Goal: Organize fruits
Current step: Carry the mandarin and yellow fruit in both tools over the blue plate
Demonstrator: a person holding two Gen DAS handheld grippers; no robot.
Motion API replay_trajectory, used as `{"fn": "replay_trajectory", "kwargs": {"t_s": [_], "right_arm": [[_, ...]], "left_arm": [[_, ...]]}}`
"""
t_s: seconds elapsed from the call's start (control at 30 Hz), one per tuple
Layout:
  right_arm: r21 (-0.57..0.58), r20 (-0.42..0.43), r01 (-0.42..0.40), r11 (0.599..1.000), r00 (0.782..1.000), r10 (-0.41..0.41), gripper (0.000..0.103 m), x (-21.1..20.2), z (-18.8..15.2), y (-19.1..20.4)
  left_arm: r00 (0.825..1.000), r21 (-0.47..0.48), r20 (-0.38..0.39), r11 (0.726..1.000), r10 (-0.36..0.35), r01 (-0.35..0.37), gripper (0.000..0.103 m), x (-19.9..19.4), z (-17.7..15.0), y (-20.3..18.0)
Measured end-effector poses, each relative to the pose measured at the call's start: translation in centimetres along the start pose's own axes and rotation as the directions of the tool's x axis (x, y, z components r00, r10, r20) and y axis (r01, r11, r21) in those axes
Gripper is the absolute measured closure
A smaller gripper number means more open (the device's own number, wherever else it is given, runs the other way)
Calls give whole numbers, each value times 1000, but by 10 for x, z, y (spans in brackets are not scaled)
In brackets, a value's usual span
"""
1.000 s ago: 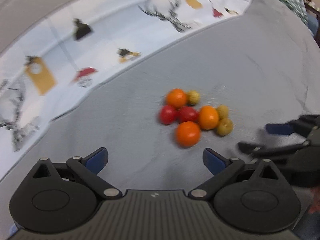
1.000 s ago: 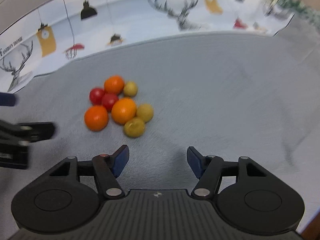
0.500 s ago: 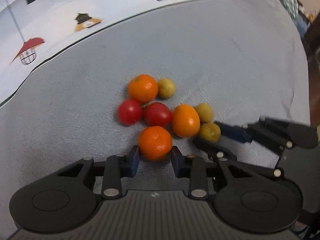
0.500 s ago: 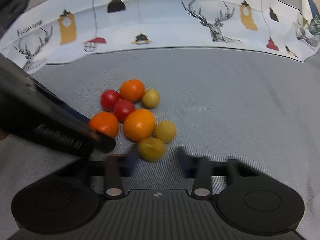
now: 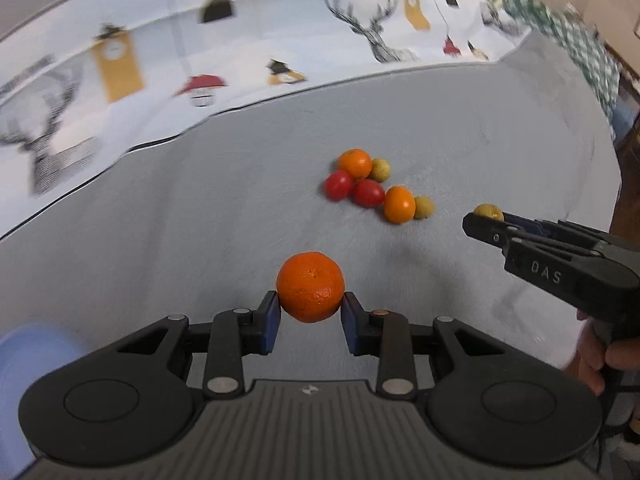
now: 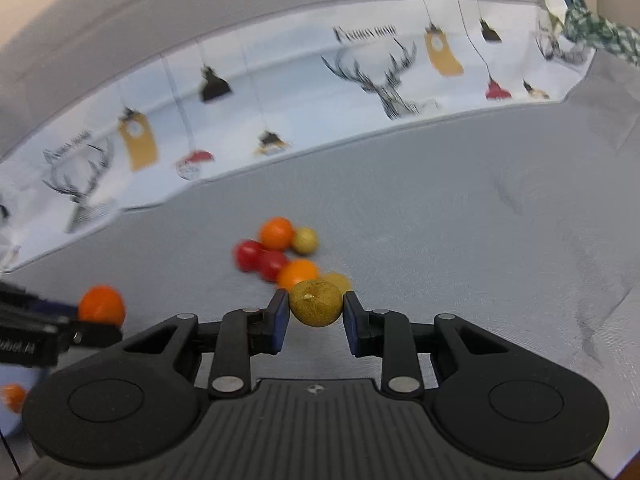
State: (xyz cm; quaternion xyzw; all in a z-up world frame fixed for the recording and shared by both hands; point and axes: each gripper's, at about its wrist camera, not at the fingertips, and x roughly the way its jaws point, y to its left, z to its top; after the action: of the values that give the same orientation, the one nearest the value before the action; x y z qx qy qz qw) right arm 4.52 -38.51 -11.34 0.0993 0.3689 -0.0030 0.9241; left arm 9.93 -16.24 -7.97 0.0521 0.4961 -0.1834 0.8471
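Note:
My left gripper is shut on an orange mandarin, lifted off the grey cloth. The right gripper is shut on a yellow-green fruit, also raised. In the left wrist view the right gripper shows at the right with that yellow-green fruit at its tip. In the right wrist view the held mandarin appears at the left. The remaining pile lies on the cloth: two oranges, two red tomatoes and two yellow-green fruits.
A white cloth with deer and lamp prints borders the grey cloth at the back. A pale blue object sits at the lower left. A checked green fabric lies far right. A hand holds the right gripper.
Both grippers closed, the left on the nearest mandarin and the right on a yellow-green fruit, and both have lifted away from the pile with their fruit.

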Motion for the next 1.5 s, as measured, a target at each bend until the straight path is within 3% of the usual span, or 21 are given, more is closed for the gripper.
{"fn": "replay_trajectory", "kwargs": {"t_s": [0.3,0.67,1.0,1.5], "right_arm": [[-130,47,-97,987,994,103,73,-88,-11,84],[-247,-10,-255,935,965,261,73,-180,-51,179],[-345,-84,-307,887,951,296,73,-227,-98,242],[-423,-87,-285,860,958,274,73,-241,-112,270]], "left_arm": [[991,-93,88,991,105,-97,66,-127,-61,27],[960,-212,173,961,219,-181,66,-244,-158,58],[947,-302,200,935,251,-184,66,-287,-232,85],[931,-372,249,914,268,-164,66,-311,-252,111]]}}
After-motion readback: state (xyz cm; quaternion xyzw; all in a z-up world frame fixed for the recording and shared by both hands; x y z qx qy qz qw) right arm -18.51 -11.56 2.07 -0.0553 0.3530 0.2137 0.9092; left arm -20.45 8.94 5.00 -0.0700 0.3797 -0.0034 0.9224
